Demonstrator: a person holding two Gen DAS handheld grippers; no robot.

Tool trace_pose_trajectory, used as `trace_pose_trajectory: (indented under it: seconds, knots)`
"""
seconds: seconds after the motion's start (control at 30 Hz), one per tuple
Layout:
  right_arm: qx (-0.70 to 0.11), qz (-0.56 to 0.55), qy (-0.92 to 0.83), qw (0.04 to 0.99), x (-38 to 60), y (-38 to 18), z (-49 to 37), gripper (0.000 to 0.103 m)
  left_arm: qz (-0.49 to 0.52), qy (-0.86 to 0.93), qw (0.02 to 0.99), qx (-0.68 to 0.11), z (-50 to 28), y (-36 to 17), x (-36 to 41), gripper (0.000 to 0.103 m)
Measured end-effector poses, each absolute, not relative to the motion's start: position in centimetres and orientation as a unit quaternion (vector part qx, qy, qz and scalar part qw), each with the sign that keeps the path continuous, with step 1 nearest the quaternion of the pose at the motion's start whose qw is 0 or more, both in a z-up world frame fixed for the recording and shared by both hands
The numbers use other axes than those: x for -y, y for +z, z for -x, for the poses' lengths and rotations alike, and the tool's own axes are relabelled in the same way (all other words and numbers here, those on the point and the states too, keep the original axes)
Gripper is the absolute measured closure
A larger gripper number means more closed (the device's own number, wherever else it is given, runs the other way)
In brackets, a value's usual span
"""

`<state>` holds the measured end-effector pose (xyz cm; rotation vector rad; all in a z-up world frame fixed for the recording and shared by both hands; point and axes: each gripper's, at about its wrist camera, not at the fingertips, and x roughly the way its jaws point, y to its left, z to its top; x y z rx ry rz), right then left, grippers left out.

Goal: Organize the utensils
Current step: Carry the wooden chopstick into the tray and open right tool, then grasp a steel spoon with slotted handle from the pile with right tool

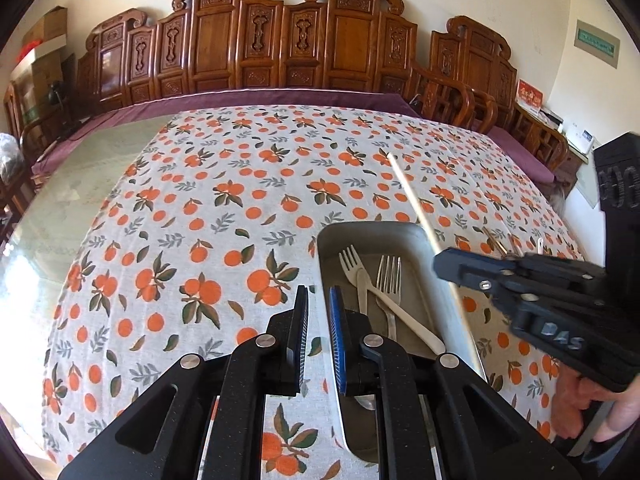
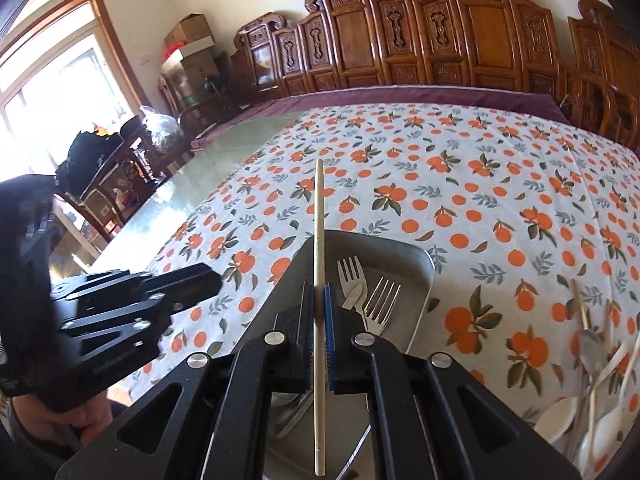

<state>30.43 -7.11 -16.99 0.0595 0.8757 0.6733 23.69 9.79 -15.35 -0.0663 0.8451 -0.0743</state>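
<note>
A metal tray (image 1: 432, 280) (image 2: 416, 264) lies on the orange-print tablecloth. In it lie a white plastic fork (image 1: 352, 268) (image 2: 348, 272), a metal fork (image 1: 389, 280) (image 2: 380, 300) and a white plastic knife (image 1: 404, 320). My right gripper (image 2: 319, 308) (image 1: 444, 264) is shut on a pale wooden chopstick (image 2: 319, 240) (image 1: 416, 208) and holds it over the tray's left part. My left gripper (image 1: 319, 320) (image 2: 208, 276) is slightly open and empty, over the tray's left rim.
Loose utensils lie on the cloth right of the tray: white plastic spoons (image 2: 560, 420), a metal spoon (image 2: 592, 344) and a wooden-handled piece (image 2: 580, 304). Carved wooden chairs (image 1: 280, 40) line the table's far side. Bare glass tabletop (image 1: 80, 184) lies left of the cloth.
</note>
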Motion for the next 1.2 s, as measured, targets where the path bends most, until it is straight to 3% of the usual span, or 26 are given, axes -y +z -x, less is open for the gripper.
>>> trace_pose_trajectory:
  seconds: [0.47,0.8,1.2]
  knots:
    - [-0.449,0.006,0.309,0.839,5.2,-21.2,-30.2,0.096,0.035,-0.037,0.911,-0.409,-23.7,-15.4,-9.8,0.092]
    - [-0.428,0.019,0.314,0.847,7.3,-19.9,-29.4,0.093,0.034,-0.046,0.911,-0.408,-23.7,-15.4,-8.9,0.085]
    - [-0.392,0.059,0.238,0.887,19.2,-17.3,-27.8,0.093,0.026,-0.08,0.913,-0.399,-23.5,-15.0,-5.0,0.046]
